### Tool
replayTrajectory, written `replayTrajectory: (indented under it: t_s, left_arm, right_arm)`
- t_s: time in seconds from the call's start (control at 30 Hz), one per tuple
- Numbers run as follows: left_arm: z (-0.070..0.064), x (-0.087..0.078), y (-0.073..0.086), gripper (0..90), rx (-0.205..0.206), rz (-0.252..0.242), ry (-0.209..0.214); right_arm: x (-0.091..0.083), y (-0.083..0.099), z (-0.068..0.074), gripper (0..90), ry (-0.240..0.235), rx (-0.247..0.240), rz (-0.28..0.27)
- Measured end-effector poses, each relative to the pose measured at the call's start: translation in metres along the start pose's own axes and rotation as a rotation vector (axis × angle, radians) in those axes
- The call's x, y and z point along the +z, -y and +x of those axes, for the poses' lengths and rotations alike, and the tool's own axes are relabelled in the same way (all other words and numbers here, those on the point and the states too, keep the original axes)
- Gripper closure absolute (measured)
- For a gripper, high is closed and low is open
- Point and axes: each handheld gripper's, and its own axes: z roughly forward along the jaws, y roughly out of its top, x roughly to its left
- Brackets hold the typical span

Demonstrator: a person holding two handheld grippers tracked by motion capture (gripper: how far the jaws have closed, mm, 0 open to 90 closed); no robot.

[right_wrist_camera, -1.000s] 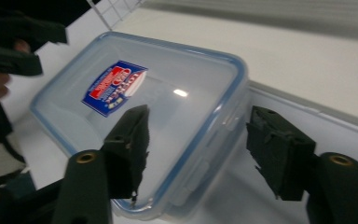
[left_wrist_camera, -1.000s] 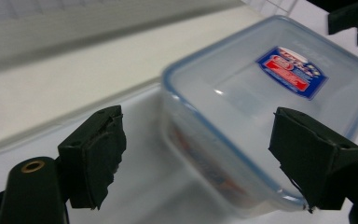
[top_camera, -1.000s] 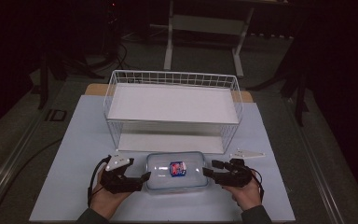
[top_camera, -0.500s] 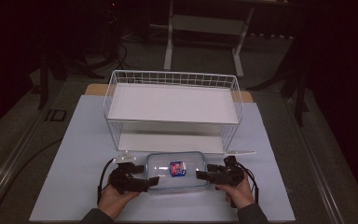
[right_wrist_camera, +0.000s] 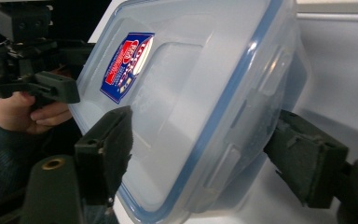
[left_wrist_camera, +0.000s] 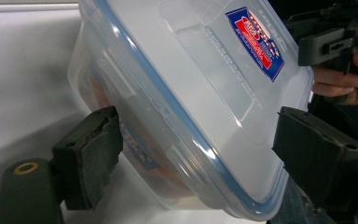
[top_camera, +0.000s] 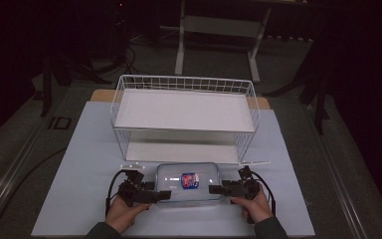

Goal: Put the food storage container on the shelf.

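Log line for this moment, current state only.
left gripper: open, jaws straddle container end | right gripper: open, jaws straddle opposite end | lidded container: on table before wire rack

The box (top_camera: 189, 182) is a clear plastic food container, rectangular with rounded corners, closed by a clear lid with a blue seal line round its rim and clip flaps on its sides. A red-and-blue label (top_camera: 188, 180) sits at the lid's middle. Something orange shows dimly through the wall (left_wrist_camera: 121, 121). It lies flat, lid up, long side left to right, at the table's 6 o'clock edge.
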Motion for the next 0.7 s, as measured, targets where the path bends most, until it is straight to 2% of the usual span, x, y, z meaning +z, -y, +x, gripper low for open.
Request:
replayTrajectory:
  t_s: [0.13,0.27,0.33,0.37,0.43,0.7]
  left_arm:
    - [0.003,-0.003,0.002,20.7,-0.054,0.008,0.028]
    - [0.001,-0.007,0.003,26.5,-0.040,0.004,0.031]
    - [0.001,-0.011,0.003,35.1,-0.046,-0.014,0.035]
    - [0.002,-0.015,0.003,38.4,-0.051,-0.034,0.043]
    - [0.002,-0.017,0.004,40.4,-0.041,-0.036,0.049]
    - [0.002,-0.023,0.005,49.3,-0.041,-0.058,0.071]
  right_arm:
    - [-0.005,0.002,-0.002,30.6,-0.022,0.009,-0.021]
    - [-0.009,0.003,0.001,32.8,-0.023,-0.004,-0.020]
    - [-0.009,0.004,0.001,34.1,-0.023,-0.009,-0.018]
    - [-0.013,0.006,0.000,39.4,-0.032,-0.014,-0.030]
    - [-0.016,0.007,0.001,41.1,-0.044,-0.021,-0.041]
    - [-0.021,0.011,0.005,45.7,-0.043,-0.049,-0.045]
